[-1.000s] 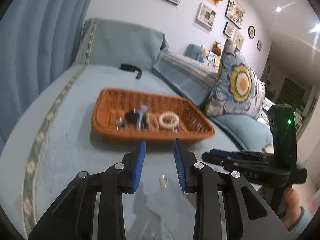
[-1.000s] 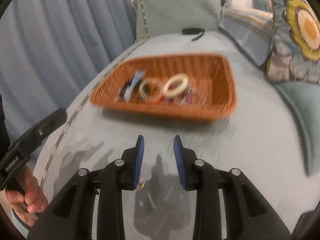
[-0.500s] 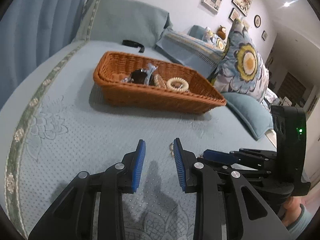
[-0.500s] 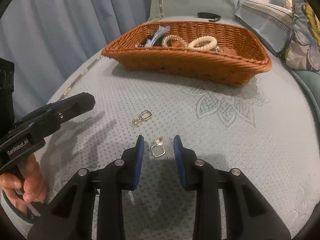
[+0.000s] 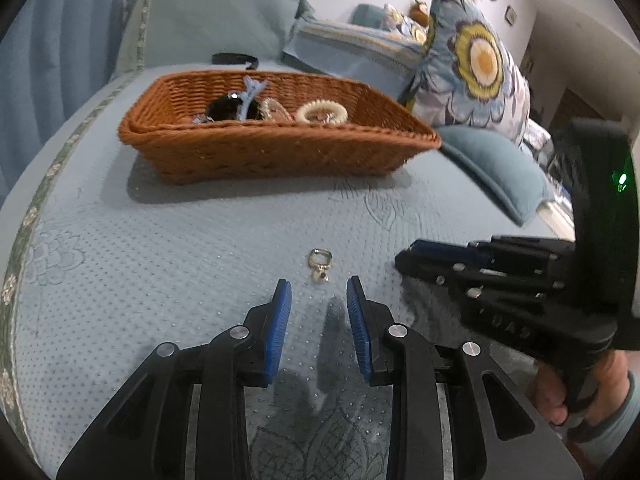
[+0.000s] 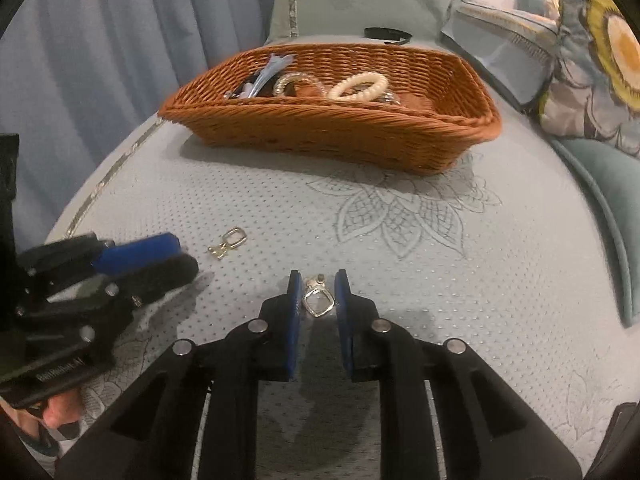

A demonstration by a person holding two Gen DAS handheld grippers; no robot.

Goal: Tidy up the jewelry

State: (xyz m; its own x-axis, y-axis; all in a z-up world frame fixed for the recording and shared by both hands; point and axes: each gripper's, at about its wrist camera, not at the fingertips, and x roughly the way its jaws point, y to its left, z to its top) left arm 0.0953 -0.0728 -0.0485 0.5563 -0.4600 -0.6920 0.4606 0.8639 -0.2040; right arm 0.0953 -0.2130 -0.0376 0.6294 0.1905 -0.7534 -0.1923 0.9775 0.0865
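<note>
Low in the right wrist view, the spread right tool straddles a silver earring on the bed: light, stiff, slippery, best pinched across its square loop.

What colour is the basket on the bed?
The basket is orange-brown wicker, clearest in the right wrist view.

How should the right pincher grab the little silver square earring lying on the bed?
Pinch the silver earring across the two side corners of its flat square loop, coming down from above. It lies flat on the bedspread, already between the open right gripper fingers, so probably just lower and close.
</note>
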